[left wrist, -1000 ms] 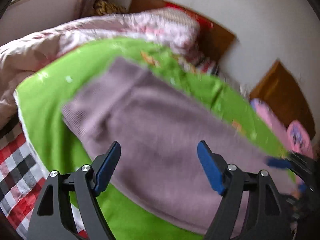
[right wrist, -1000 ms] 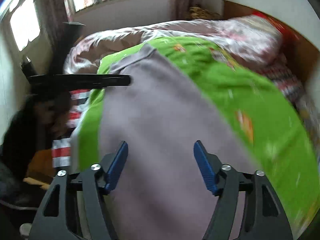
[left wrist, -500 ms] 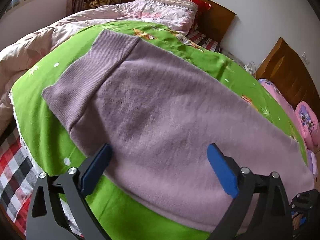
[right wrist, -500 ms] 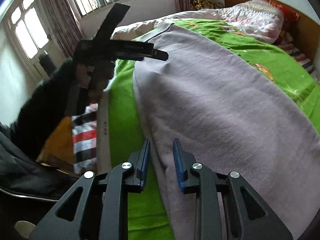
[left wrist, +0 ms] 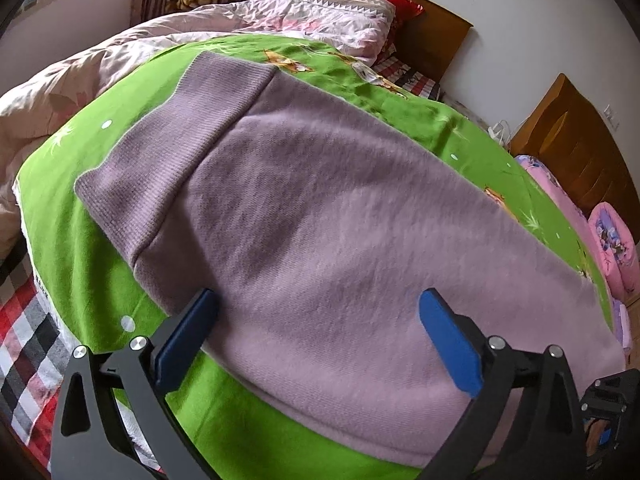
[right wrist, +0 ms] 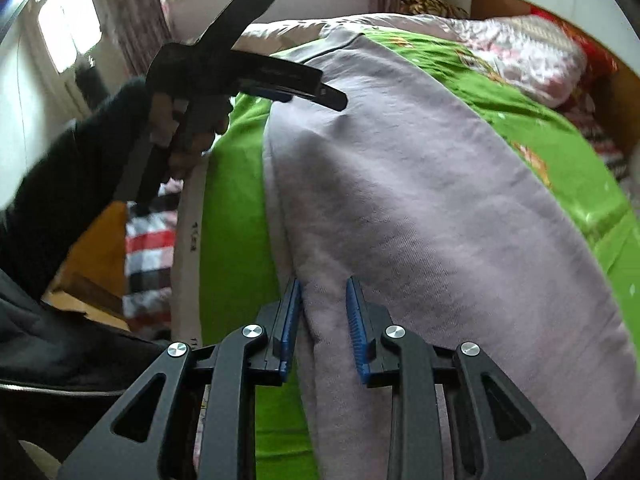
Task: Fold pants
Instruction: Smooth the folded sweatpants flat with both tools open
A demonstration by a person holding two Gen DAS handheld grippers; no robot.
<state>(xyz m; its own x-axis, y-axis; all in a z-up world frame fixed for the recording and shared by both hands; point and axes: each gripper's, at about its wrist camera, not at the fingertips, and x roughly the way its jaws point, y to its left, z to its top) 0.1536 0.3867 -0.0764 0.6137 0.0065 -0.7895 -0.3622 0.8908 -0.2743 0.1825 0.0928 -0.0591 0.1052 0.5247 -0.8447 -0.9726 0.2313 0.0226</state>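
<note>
Your mauve knitted pants (left wrist: pixel 340 216) lie flat on the bright green printed bedsheet (left wrist: pixel 72 248), folded lengthwise into one long band. In the left wrist view the ribbed waistband (left wrist: pixel 172 152) points toward the far left and the legs run off to the lower right. Your left gripper (left wrist: pixel 316 328) hangs over the near edge, jaws opening wide, the fabric below them but not pinched. Your right gripper (right wrist: pixel 323 320) has its blue pads (right wrist: pixel 354 320) clenched on the near edge of the pants, a ridge of cloth between them. A crumpled pink floral quilt (left wrist: pixel 80 80) is heaped beyond the sheet, a wooden headboard (left wrist: pixel 432 40) stands against the white wall, and a checked red cloth (left wrist: pixel 24 340) hangs below.
</note>
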